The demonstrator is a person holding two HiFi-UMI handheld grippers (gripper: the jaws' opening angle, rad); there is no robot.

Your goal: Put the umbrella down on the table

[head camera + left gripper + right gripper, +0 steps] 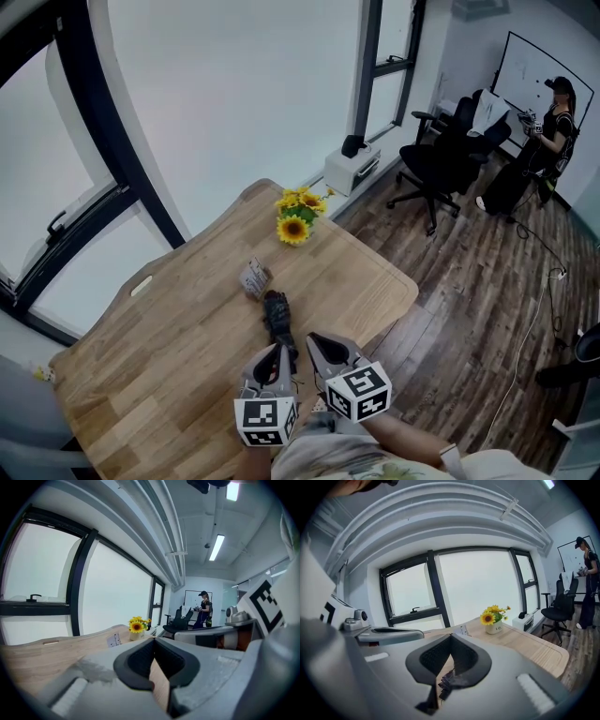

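A folded black umbrella (278, 322) lies on the wooden table (159, 375), just ahead of both grippers. My left gripper (277, 354) is at its near end on the left, and my right gripper (317, 345) is just right of that end. In the left gripper view the left gripper (153, 641) is shut, with only bare wood showing under the tips. In the right gripper view the right gripper (451, 637) is shut too. Crumpled black fabric of the umbrella (446, 682) shows in the slit below its tips; I cannot tell whether the jaws touch it.
A pot of sunflowers (295, 217) stands at the table's far end, with a small card stand (253, 278) between it and the umbrella. The table's right edge drops to wood flooring. Black office chairs (441, 159) and a person (555, 122) by a whiteboard are far right.
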